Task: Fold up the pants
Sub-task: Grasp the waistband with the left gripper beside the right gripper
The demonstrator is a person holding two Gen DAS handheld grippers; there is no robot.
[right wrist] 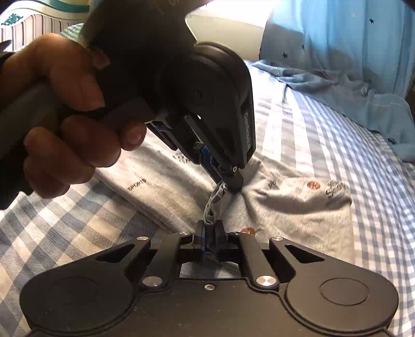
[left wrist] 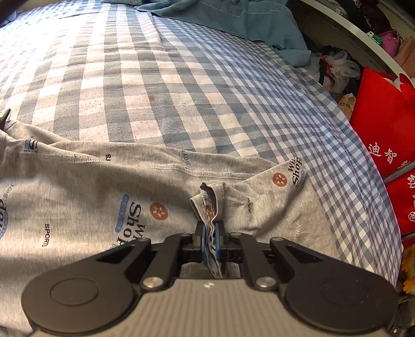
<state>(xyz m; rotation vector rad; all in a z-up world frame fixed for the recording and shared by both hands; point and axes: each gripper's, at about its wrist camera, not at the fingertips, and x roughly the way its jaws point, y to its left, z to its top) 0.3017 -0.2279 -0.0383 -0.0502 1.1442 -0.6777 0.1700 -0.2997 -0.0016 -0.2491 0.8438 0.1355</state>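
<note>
Pinched between the closed fingers of the left gripper (left wrist: 210, 234) is a fold of the grey printed pants (left wrist: 85, 197), spread on the checked bedsheet (left wrist: 160, 85); the right gripper (right wrist: 210, 233) clamps the same bunch. Both should be lifted together, evenly.

The pants (left wrist: 109, 197) lie flat on the bed (left wrist: 155, 85), spreading from the left tongs (left wrist: 210, 233) toward 9 o'clock. A shirt (left wrist: 249, 20) lies on the bed at 12 o'clock. Bags (left wrist: 384, 124) stand beside the bed at 3 o'clock. In the right wrist view, the right tongs (right wrist: 210, 234) sit just before the left tongs (right wrist: 225, 181), pants (right wrist: 285, 204) between them.
</note>
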